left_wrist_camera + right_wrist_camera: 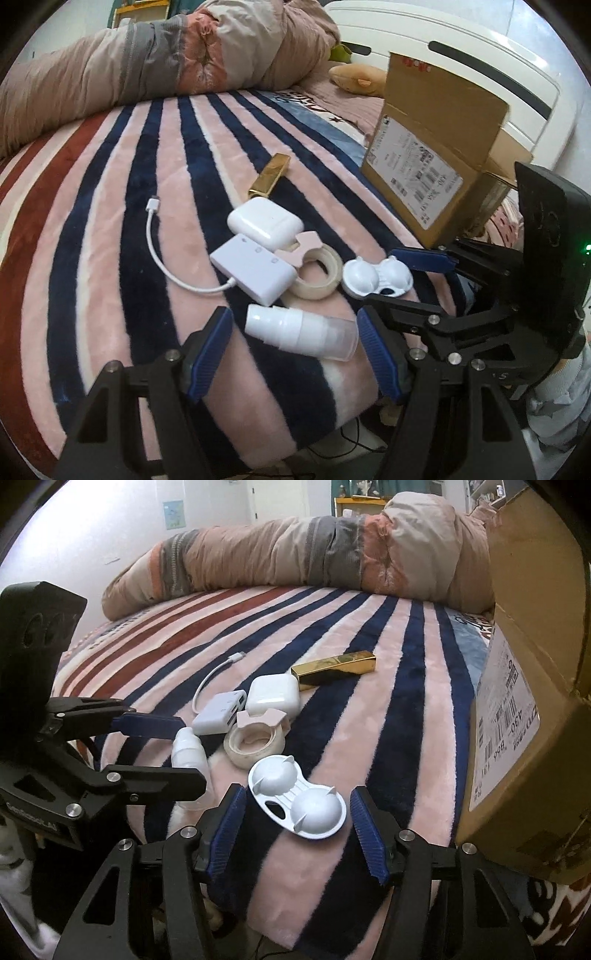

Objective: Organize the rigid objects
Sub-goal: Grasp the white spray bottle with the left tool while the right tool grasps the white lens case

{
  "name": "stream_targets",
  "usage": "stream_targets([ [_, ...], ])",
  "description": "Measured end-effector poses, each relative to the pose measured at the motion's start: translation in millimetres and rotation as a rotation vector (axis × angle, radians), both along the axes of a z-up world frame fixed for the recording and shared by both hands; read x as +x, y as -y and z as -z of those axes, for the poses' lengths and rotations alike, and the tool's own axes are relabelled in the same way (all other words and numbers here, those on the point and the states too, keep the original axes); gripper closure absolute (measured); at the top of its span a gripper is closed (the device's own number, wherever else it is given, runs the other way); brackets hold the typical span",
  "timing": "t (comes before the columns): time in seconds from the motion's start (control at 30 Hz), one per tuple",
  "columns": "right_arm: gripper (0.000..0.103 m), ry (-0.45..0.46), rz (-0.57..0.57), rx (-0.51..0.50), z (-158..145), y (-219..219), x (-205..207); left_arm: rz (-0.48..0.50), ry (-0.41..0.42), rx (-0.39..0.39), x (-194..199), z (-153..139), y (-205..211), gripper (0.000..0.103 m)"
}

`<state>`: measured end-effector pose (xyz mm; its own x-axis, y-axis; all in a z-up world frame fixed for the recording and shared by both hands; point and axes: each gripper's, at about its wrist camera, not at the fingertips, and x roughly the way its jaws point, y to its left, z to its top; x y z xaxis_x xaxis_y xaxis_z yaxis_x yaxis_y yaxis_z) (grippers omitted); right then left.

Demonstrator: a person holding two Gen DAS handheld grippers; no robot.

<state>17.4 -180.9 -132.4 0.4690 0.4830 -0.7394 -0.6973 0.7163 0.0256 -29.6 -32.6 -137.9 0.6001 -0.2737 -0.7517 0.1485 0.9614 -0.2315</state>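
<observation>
Bottle [301,330] sits between the parted left claw [291,345]; right view shows right claw [297,821] parted around lens case [297,799].

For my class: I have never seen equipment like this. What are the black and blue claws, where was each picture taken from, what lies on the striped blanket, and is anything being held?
The claws are hand-held grippers, one in each of a person's hands, each with a camera looking along its two blue fingers. One picture comes from the left gripper, the other from the right gripper. On the striped blanket lie a white spray bottle, a white double-domed case, a tape roll, a white adapter with cable, a white earbud case and a gold bar. A cardboard box stands beside them. Nothing is held yet: the left fingers straddle the bottle, the right fingers straddle the domed case, with gaps showing.
</observation>
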Motion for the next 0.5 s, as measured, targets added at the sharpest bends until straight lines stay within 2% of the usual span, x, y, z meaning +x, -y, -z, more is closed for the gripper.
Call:
stream_targets([
  [0.07, 0.048, -0.005, 0.003, 0.007, 1.2, -0.5, 3.3, -0.009, -0.007, 0.028, 1.4, 3.6, 1.2, 0.043],
  [0.1, 0.049, -0.006, 0.006, 0.008, 2.1, 0.0, 3.9, -0.012, -0.007, 0.042, 2.1, 4.7, 1.4, 0.044],
  [0.13, 0.056, -0.005, 0.01, 0.009, 2.8, -0.3, 4.6, -0.013, -0.003, 0.045, 1.7, 5.0, 1.8, 0.044],
  [0.2, 0.058, 0.0, 0.012, 0.012, 2.4, -0.9, 4.9, -0.018, 0.0, 0.036, 1.6, 5.0, 0.0, 0.044],
  [0.33, 0.073, 0.005, 0.008, 0.012, 1.0, -1.5, 3.3, -0.025, -0.002, 0.008, 1.5, 4.0, -4.2, 0.044],
  [0.5, 0.074, 0.003, 0.003, 0.008, 1.3, -3.1, 3.1, -0.033, 0.002, 0.007, -1.9, 0.2, -7.3, 0.044],
])
